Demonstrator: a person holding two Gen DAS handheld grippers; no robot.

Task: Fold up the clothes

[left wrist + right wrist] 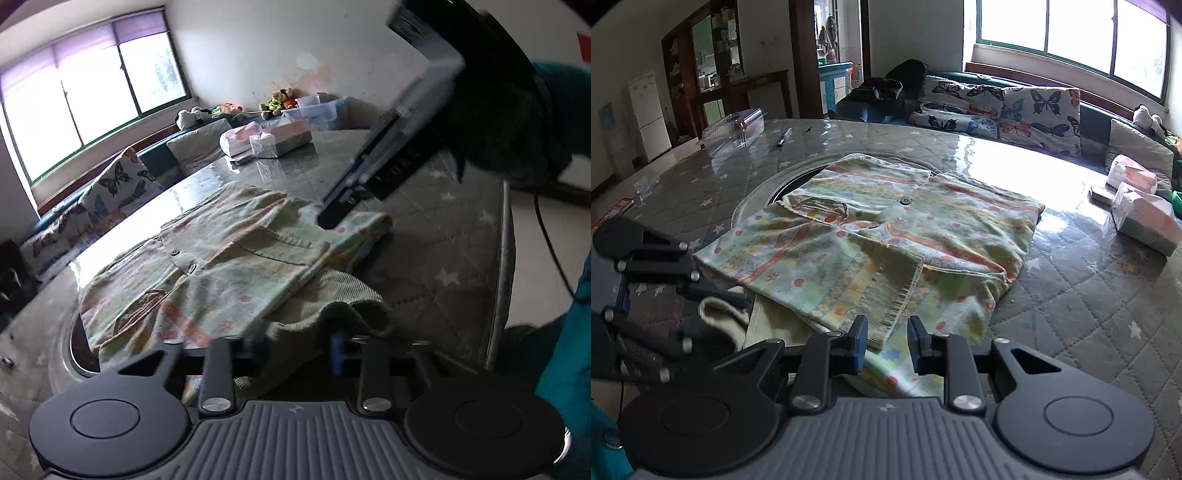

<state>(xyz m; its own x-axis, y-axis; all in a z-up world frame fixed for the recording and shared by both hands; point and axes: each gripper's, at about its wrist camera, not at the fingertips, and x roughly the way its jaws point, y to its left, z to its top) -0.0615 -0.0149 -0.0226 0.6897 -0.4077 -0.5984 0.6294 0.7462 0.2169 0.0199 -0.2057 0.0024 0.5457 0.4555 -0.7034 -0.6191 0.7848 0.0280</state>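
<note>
A pale green floral cardigan (905,229) lies spread on the quilted grey table (1089,302), partly folded, with one sleeve's ribbed cuff (886,295) laid across the front. My right gripper (888,345) sits at its near edge, jaws narrow with cloth filling the gap. In the left wrist view that gripper (330,218) dips into the far side of the cardigan (229,258). My left gripper (298,345) is shut on the olive ribbed hem (332,299). The right wrist view shows the left gripper (709,310) at the left, pinching that hem (720,310).
A round recess (775,192) in the table lies under the cardigan. Tissue packs (1145,218) stand at the right. A clear plastic box (735,129), a pen (783,138) and a phone (617,210) lie at the left. Butterfly cushions (997,110) line the bench. A teal sleeve (569,369) is at the table's edge.
</note>
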